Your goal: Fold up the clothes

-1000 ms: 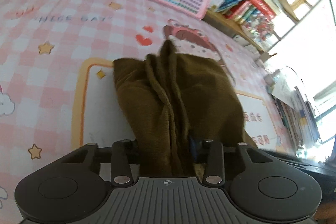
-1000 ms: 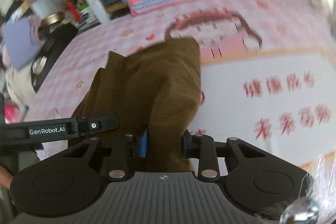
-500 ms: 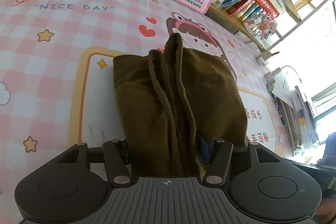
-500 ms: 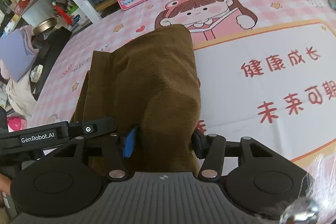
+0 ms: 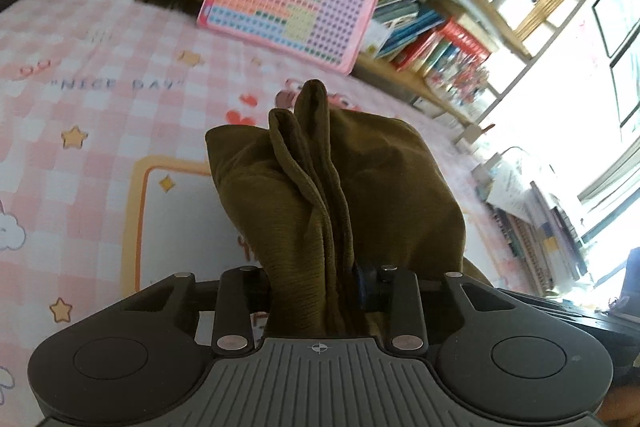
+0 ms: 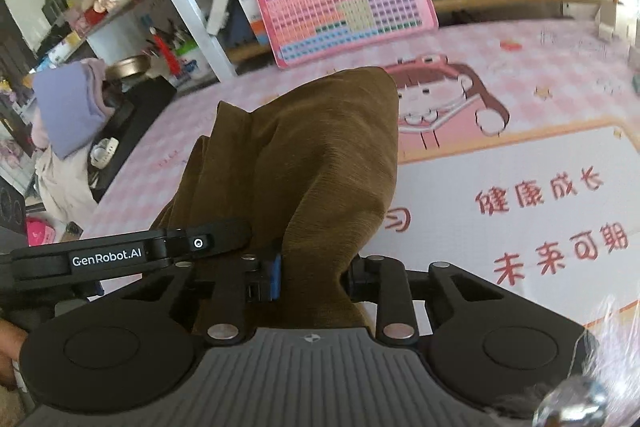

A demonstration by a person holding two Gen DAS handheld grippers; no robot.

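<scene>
An olive-brown garment [image 5: 372, 179] lies bunched in folds on the pink checked mat [image 5: 80, 59], with its near end raised. In the left wrist view my left gripper [image 5: 312, 279] has that near edge between its jaws, which are closing and press on the cloth. The right wrist view shows the same garment [image 6: 320, 155] running into my right gripper [image 6: 314, 275]. Its jaws are closing too, and the blue pad [image 6: 275, 277] lies against the fabric. The left gripper's black housing [image 6: 120, 255] sits close beside it on the left.
A pink toy keyboard [image 6: 344, 3] leans on the bookshelf [image 5: 460, 39] behind the mat. Stacked books [image 5: 540, 227] line the right edge. A heap of purple and pale clothes [image 6: 68, 107] lies off the mat's left side. A hand [image 6: 8, 351] shows at the lower left.
Half a second ago both pairs of jaws stood wider around the garment; now they have narrowed onto it. Both views have tipped up, and the near end of the cloth sits a little higher.
</scene>
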